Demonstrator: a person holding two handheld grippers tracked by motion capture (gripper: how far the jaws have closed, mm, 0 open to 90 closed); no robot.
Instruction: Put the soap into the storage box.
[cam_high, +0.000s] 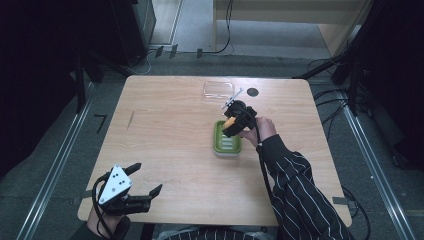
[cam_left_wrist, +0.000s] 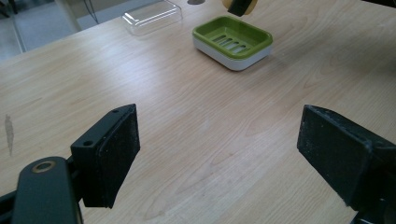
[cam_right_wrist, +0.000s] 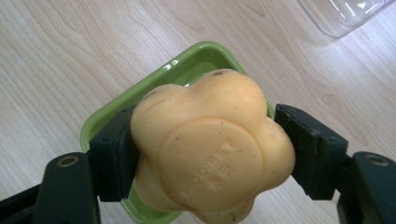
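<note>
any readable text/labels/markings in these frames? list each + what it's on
"HOOIBEY": my best reading of the raised letters stamped in the round centre of the orange soap, held in the right gripper; shallow embossing, so letters are uncertain.
A second, smaller line under it: too faint to read.
Green soap dish, clear lid, left gripper: no text seen.

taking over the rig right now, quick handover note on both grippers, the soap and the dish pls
Right gripper: shut on the orange soap, held above the green soap dish.
Left gripper: open, holding nothing, at the table's near left edge.
Clear lid: on the table beyond the dish.
Done: soap gripped.
Left, probably: lower soap into the dish, release, perhaps fit the lid.
</note>
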